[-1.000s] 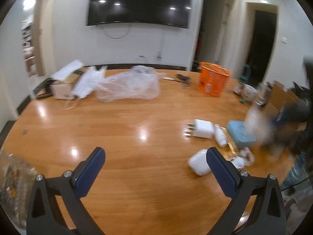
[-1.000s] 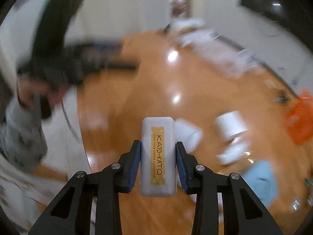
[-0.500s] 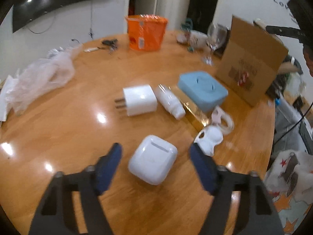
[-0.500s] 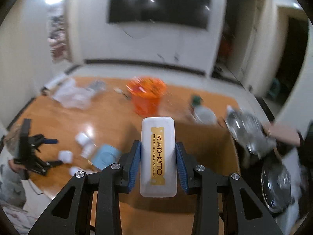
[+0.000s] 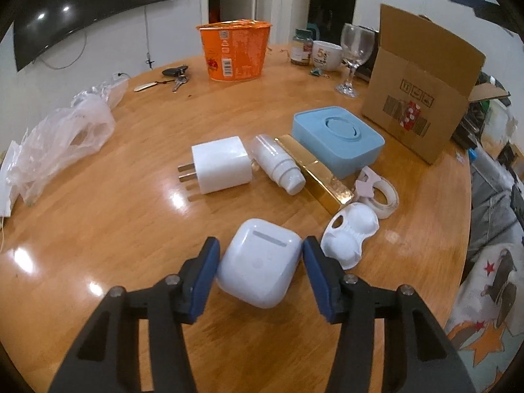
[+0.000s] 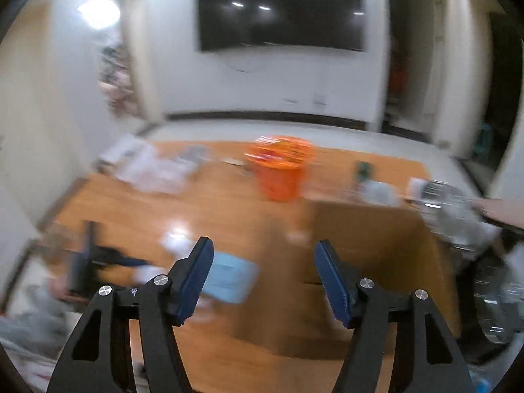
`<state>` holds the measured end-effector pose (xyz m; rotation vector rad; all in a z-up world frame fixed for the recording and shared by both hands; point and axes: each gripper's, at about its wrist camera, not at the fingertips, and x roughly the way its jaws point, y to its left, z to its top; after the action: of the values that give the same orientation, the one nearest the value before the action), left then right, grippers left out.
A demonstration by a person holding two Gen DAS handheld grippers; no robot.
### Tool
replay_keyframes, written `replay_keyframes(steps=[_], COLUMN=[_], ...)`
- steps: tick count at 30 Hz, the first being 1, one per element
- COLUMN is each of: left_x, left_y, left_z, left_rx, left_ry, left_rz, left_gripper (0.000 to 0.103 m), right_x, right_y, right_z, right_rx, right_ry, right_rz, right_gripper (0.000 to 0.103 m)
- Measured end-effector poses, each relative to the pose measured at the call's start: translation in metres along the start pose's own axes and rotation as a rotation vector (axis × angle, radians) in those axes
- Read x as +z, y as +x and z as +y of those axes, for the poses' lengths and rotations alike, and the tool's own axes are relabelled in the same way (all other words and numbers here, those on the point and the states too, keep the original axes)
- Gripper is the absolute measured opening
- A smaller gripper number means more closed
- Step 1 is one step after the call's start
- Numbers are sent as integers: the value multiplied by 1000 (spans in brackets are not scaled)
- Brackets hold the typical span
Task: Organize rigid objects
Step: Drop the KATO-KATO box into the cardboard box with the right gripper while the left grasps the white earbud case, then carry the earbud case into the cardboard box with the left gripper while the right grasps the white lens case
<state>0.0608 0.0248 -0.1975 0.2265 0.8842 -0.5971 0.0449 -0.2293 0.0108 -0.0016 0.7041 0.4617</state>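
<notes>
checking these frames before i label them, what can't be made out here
- Left wrist view: whether the left tool actually touches the earbud case; its pads sit close on both sides, contact unclear.
- Left wrist view: inside of the cardboard box, hidden by its own wall.
- Right wrist view: motion blur smears the table; only the orange cup is recognisable.
- Right wrist view: the right tool is open and empty.

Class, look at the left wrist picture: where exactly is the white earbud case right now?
The white earbud case lies on the wooden table between the fingers of the left gripper, low in the centre, just left of the white contact lens case.
</notes>
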Motion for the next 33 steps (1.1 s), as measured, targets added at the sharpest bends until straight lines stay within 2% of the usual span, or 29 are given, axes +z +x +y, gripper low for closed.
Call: replay_keyframes(steps=[2,5,10,12,14,19,23,26,28,31,33], left_x=[-1,-2,2,10,22,65,106,143,170,203,227], left_y=[-3,-15,-45,-61,-79,-119,-144,-151,-149,-138,-118], left_z=[3,10,24,22,16,-13,-47,-85,-115,-157,-189], left_rx=[17,46,86,95,110,95,22,-55,-131,-194,-261], left_ry=[-13,-36,-98,-93,-74,-8,78,191,260,361,412], left_rz=[3,-12,-60,-90,-123,-210,-276,-283,-275,-251,-201], left_gripper=[49,49,49,49,49,49,49,49,49,49,49], right_x=[-1,-14,-53,-70,-88,-104,-105,-105,-105,-110,-110], right_y=[11,32,78,99,120,159,180,184,183,183,182], right_z=[31,63,85,86,86,86,77,73,70,67,68], right_rx=[95,174,313,353,358,279,322,395,435,503,498], right_ry=[-81,-155,-164,-156,-168,-309,-318,-374,-383,-389,-403], right_rz=[20,89,240,278,296,265,293,297,317,362,346], right_gripper=[61,61,61,61,61,61,62,63,63,63,62])
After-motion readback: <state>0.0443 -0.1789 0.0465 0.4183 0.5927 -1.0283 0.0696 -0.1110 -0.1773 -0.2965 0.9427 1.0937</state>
